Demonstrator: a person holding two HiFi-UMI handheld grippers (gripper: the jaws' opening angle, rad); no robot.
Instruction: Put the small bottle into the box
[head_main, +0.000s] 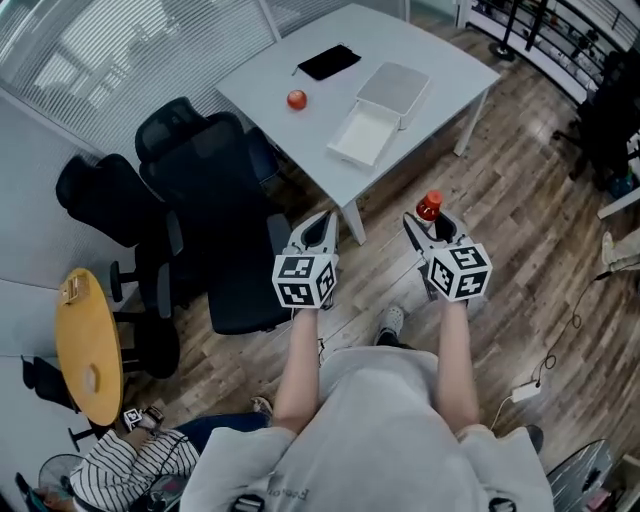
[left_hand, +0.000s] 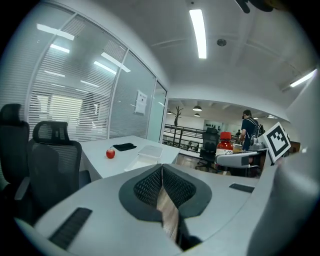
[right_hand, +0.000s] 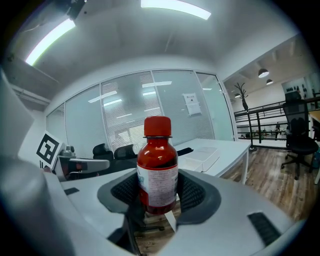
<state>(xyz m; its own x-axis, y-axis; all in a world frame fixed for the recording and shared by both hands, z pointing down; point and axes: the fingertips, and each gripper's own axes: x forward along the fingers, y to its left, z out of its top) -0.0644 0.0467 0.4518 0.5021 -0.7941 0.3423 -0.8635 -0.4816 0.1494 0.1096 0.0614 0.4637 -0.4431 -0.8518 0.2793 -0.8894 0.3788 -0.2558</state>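
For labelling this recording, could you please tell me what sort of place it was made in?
Most likely an office, probably a small meeting room. Black swivel chairs stand beside a white table, and a glass wall with blinds closes off one side.

A pale grey short-sleeved T-shirt (head_main: 370, 420) is worn. The left tool (head_main: 321, 228) and the right tool (head_main: 428, 230) are shelled in light grey, black ribbed pads (left_hand: 150, 186) are fitted inside, and a white cube (head_main: 304, 280) with black square markers is mounted on each.
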